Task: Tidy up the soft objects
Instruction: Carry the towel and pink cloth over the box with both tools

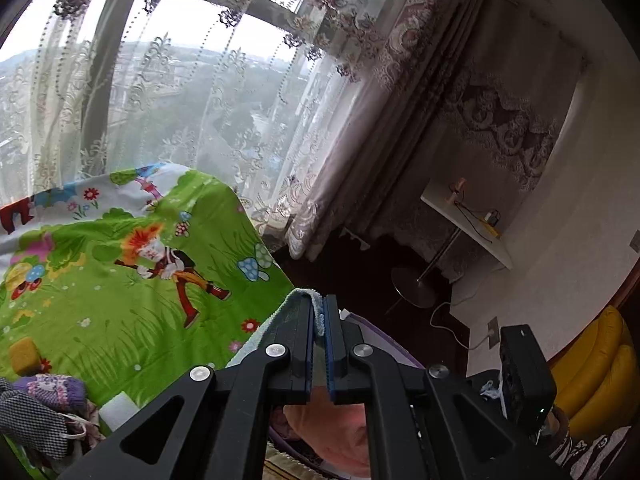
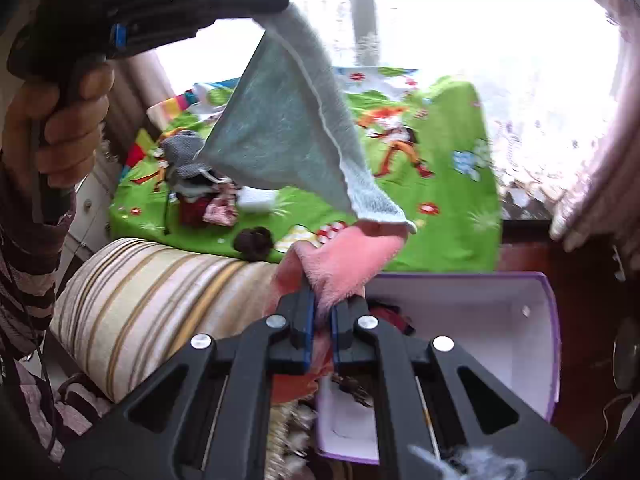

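Left claw [image 1: 319, 312] pinches the limp grey-green towel [image 2: 288, 128] by its hem, right claw [image 2: 322, 312] clamps the floppy pink cloth [image 2: 344, 256]

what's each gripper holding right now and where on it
The left gripper pinches the blue-grey cloth by its top corner. The right gripper clamps the pink fleece cloth at a bunched edge.

A lived-in home bedroom: a bed under a green cartoon-print sheet [image 1: 120, 280], embroidered lace curtains [image 1: 180, 100] over a high window, a striped bolster [image 2: 160, 300], and a small wall shelf [image 1: 468, 220].
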Demonstrator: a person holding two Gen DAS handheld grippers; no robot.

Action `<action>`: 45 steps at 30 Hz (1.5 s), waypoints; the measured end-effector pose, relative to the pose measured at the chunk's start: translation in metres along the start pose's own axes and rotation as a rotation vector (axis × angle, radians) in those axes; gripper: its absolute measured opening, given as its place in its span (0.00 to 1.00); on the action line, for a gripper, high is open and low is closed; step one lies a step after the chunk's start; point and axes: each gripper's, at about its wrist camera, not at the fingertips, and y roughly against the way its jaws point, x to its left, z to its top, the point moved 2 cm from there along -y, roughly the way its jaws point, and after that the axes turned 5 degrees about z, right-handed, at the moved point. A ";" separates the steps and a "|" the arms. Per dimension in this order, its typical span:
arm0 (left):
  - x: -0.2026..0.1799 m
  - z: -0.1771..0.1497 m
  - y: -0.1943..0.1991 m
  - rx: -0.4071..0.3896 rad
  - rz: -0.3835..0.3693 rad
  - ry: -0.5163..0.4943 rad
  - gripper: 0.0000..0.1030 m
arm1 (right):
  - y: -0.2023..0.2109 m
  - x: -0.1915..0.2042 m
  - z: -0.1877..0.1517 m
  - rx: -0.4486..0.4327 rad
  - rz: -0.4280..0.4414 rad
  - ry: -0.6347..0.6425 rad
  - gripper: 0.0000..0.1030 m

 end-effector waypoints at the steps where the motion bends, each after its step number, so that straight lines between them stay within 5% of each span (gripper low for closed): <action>1: -0.006 -0.002 -0.011 0.021 -0.017 -0.005 0.05 | 0.004 -0.010 -0.004 -0.001 -0.009 -0.020 0.09; 12: -0.049 -0.005 -0.105 0.145 -0.161 -0.064 0.05 | 0.019 -0.094 -0.018 -0.007 -0.118 -0.136 0.08; 16: -0.050 -0.044 -0.129 0.235 -0.181 -0.097 0.05 | 0.003 -0.106 -0.046 0.069 -0.124 -0.152 0.08; 20: -0.046 -0.106 -0.157 0.417 -0.182 -0.088 0.05 | -0.017 -0.108 -0.088 0.161 -0.103 -0.182 0.08; 26: -0.038 -0.174 -0.190 0.667 -0.105 -0.037 0.05 | -0.029 -0.106 -0.133 0.233 -0.079 -0.224 0.08; 30: -0.041 -0.198 -0.198 0.762 -0.055 -0.048 0.05 | -0.018 -0.109 -0.147 0.228 -0.085 -0.249 0.08; 41: -0.043 -0.219 -0.184 0.846 0.079 -0.069 0.07 | 0.030 -0.111 -0.136 0.124 -0.143 -0.227 0.08; 45: -0.047 -0.220 -0.164 0.843 0.052 -0.073 0.26 | 0.034 -0.108 -0.125 0.103 -0.151 -0.201 0.08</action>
